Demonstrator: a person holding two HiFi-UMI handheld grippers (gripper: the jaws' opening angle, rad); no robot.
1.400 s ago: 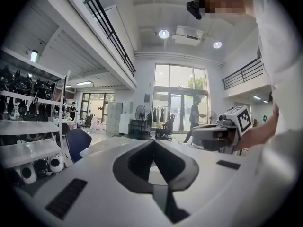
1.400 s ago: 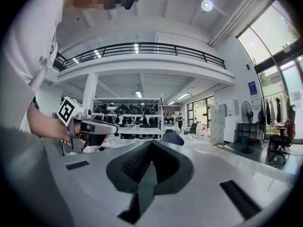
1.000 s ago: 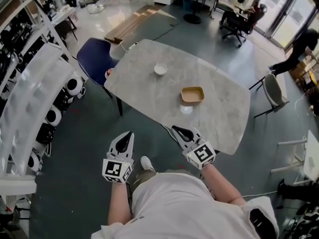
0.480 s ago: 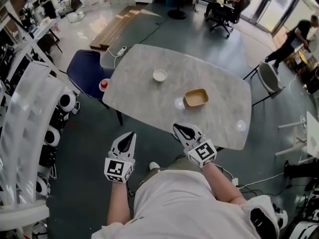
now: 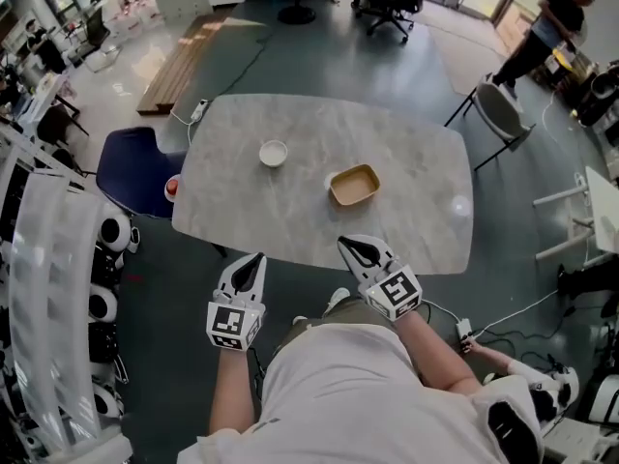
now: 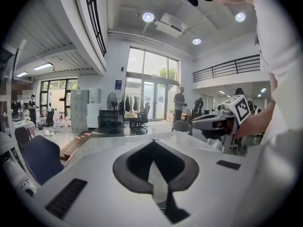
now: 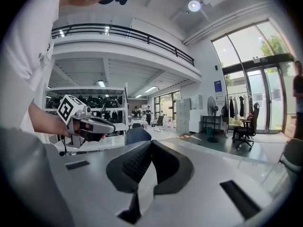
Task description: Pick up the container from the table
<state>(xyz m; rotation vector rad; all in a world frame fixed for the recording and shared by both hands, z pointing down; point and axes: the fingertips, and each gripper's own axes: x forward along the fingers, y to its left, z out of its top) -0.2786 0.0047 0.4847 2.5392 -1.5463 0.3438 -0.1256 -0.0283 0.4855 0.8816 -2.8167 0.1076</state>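
At the far left of the head view, a white curved shelving rack [image 5: 44, 259] is seen running along the floor. A dark blue padded chair [image 5: 135, 167] is drawn up to the left end of a pale grey marble-patterned table with rounded corners [image 5: 251, 211]. A small round red object [image 5: 172, 187] is seen between the chair and the table's edge; what it is cannot be told.

On the left half of the table a small white round bowl [image 5: 274, 153] is placed. Below it, at the near edge of the table, the left gripper [image 5: 255, 258] is held in the person's left hand, pointed toward the table. Its jaws are pressed together with nothing between them, as is shown plainly in the left gripper view.

The shallow tan rectangular container [image 5: 354, 185] is set on the tabletop right of the bowl and right of the table's middle, upright, with nothing visible inside it. It is touched by neither gripper and lies well apart from both.

Below the container, the right gripper [image 5: 341, 245] is held with its tips over the near edge of the table. Its jaws are likewise closed tip to tip and empty.

Beyond the table's right end a light grey chair [image 5: 498, 112] is stood, and a person in dark clothing [image 5: 542, 32] is seen at the upper right.
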